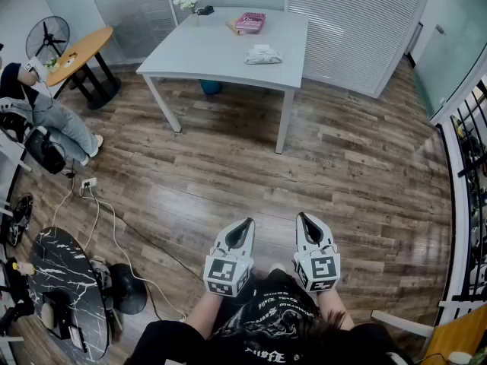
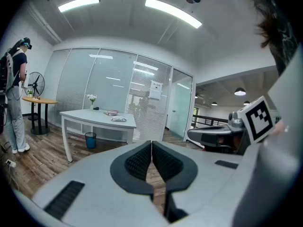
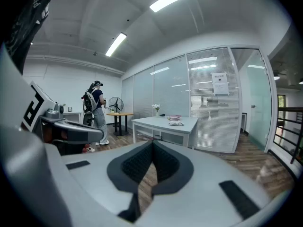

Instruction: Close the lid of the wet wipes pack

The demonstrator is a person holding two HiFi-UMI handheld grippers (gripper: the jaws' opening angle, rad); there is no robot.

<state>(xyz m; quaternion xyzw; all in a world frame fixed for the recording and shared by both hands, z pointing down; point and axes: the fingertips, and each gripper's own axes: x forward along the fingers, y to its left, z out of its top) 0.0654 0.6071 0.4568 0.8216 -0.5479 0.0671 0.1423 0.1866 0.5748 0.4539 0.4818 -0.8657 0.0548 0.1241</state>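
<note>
- while you stand this far back, the wet wipes pack lies on the white desk across the room, well apart from both grippers, so the lid step has not yet begun.
- your left gripper is clenched, its pads meeting on nothing, and your right gripper is clenched and empty the same way; both hang low in front of you over the wooden floor.
- from here the pack is too small to tell whether its lid stands up or lies flat, so you could misjudge where the flap hinges; look again once you are near.
- the pack looks light and loose on the desk, so a push from one clenched gripper will likely slide it rather than snap the lid down; steadying it with the other gripper would help.
- a white cable trails over the floor to your left; drifting that way on the walk could catch a foot.
- a vase at the desk's far edge holds white flowers, and a careless sweep could tip it.
- a blue bin stands under the desk; what is in it cannot be seen.
</note>
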